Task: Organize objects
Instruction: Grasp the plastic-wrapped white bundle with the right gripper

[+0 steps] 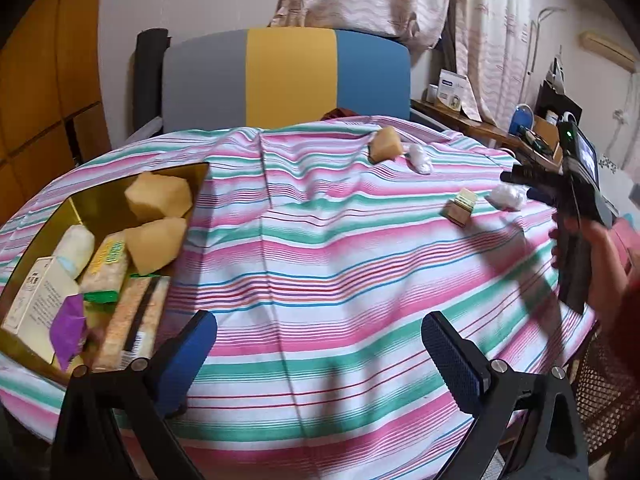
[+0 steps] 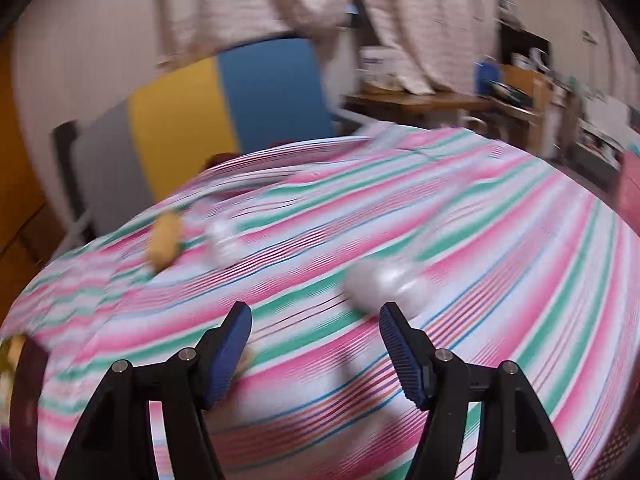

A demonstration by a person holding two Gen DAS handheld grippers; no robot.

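Note:
A gold tray (image 1: 176,170) at the left holds two tan foam blocks (image 1: 158,196), a white roll, a paper box and several snack packets. On the striped tablecloth (image 1: 320,240) lie a third tan block (image 1: 386,144), a small tan box (image 1: 460,206) and two white crumpled wads (image 1: 420,158) (image 1: 505,197). My left gripper (image 1: 320,320) is open over bare cloth beside the tray. My right gripper (image 2: 316,312) is open with nothing between its fingers. A blurred white wad (image 2: 384,282) lies just beyond its right fingertip. In the left wrist view, a hand holds the right gripper (image 1: 520,184) next to that wad.
A chair back in grey, yellow and blue (image 1: 288,76) stands behind the table. A cluttered wooden side table (image 1: 480,128) is at the back right, with curtains above it. A woven chair seat (image 1: 600,400) sits past the table's right edge.

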